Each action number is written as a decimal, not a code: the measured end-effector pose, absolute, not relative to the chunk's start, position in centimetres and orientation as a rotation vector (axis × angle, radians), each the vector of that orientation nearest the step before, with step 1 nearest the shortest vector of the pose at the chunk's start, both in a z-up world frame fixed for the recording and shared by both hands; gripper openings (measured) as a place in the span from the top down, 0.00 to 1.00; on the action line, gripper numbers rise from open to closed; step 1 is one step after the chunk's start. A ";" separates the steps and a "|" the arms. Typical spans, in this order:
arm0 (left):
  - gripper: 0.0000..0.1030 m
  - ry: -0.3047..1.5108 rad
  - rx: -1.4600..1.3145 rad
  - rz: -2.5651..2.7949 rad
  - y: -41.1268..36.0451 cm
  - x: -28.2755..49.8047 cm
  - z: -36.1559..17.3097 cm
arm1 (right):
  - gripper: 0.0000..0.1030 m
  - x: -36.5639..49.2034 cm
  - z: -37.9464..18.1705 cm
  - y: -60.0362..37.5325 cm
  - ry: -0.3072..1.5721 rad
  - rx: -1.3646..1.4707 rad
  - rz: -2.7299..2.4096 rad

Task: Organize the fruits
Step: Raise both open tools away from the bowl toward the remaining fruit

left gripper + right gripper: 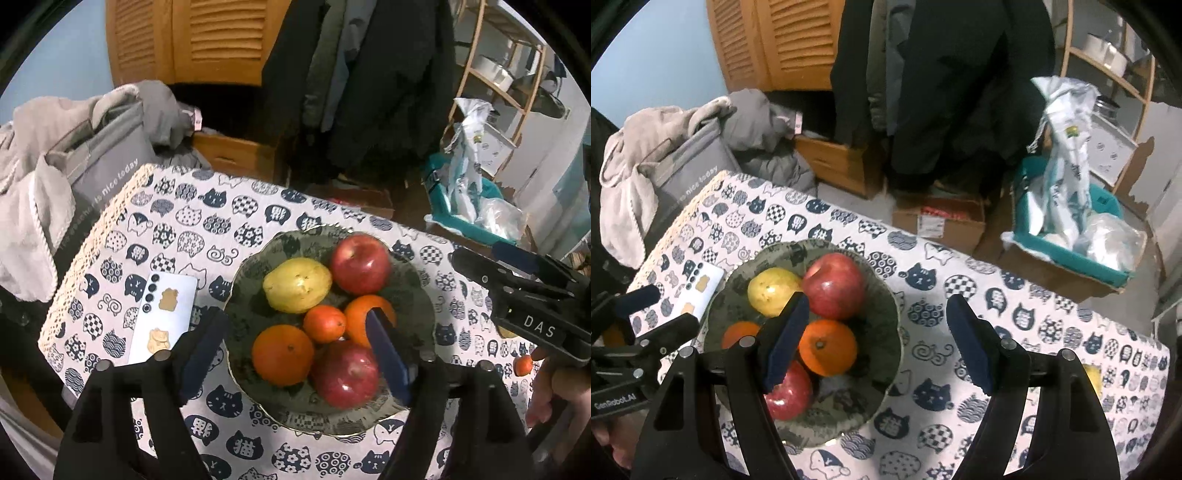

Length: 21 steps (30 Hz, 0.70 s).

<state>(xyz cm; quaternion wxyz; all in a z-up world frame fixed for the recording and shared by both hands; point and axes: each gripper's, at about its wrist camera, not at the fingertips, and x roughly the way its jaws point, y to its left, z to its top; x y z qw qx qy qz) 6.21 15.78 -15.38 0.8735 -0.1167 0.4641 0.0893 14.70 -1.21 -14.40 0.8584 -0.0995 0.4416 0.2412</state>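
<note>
Six fruits are sitting in the bowl on the table: two apples, a pear and three oranges. The left gripper is hovering over the bowl with jaws standing wide and nothing between them; the right gripper is likewise gaping empty beside the bowl. Most of the sorting looks done. A small orange fruit is lying on the cloth outside the bowl, and something yellow is peeking past the right finger, so those are probably remaining.
</note>
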 end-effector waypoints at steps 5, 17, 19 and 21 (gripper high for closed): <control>0.21 0.943 -0.224 0.171 14.9 5.6 -13.9 | 0.25 13.6 -12.5 -2.4 0.893 -0.202 0.494; 0.15 0.841 -0.174 0.148 12.4 3.6 -9.5 | 0.25 10.5 -7.7 -5.6 0.805 -0.182 0.471; 0.15 0.824 -0.166 0.144 12.0 3.3 -8.9 | 0.25 9.9 -6.7 -6.3 0.782 -0.181 0.465; 0.14 0.805 -0.154 0.138 11.5 2.9 -8.1 | 0.25 9.4 -6.0 -6.7 0.765 -0.181 0.460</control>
